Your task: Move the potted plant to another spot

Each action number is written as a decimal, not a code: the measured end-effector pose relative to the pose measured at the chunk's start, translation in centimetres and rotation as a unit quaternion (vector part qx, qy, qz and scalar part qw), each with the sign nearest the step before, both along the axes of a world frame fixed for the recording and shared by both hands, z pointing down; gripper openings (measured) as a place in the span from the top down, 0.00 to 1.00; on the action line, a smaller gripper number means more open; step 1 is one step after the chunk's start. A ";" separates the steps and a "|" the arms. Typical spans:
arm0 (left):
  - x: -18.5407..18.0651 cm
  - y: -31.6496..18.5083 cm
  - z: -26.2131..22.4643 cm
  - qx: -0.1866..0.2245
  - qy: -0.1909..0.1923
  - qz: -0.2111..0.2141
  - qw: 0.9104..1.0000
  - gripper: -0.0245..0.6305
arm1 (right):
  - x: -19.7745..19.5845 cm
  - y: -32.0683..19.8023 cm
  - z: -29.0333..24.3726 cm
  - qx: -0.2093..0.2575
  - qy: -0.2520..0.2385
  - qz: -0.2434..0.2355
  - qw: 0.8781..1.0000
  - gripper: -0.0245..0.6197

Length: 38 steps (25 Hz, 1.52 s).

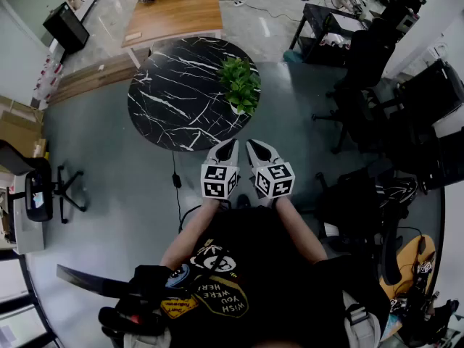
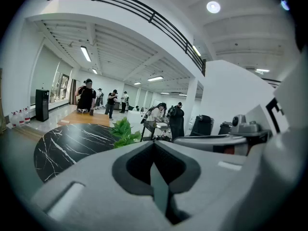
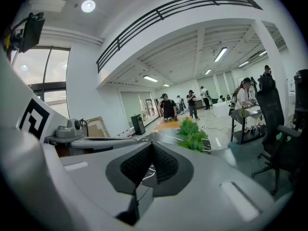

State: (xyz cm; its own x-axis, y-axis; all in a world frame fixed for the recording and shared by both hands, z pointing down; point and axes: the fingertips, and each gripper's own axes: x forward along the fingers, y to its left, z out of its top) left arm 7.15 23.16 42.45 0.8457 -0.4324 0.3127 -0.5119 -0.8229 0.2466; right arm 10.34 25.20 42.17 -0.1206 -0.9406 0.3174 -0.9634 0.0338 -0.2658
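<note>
Risk: jaws pressed together could shove the potted plant [image 1: 241,84] off the table [image 1: 170,100] edge unless parted before contact.
Left gripper [image 1: 233,143]: centre of frame, jaws together, holding nothing.
Right gripper [image 1: 251,144]: just beside it, jaws together, empty.
Potted plant: above centre, at right rim of round black table, well apart from both grippers.
</note>
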 end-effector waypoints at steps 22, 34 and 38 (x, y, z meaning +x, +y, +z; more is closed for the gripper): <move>-2.2 -2.1 1.3 -0.008 0.010 0.014 1.000 0.96 | -0.4 -2.1 2.6 -0.015 -0.009 0.037 0.999 0.96; 0.8 -6.5 7.9 0.000 -0.008 0.079 0.997 0.96 | 2.5 -6.1 12.1 -0.016 0.030 0.060 0.998 0.95; 2.3 -9.7 11.6 -0.010 -0.025 0.070 0.997 0.96 | 4.8 -9.2 17.0 -0.034 0.019 0.073 0.997 0.82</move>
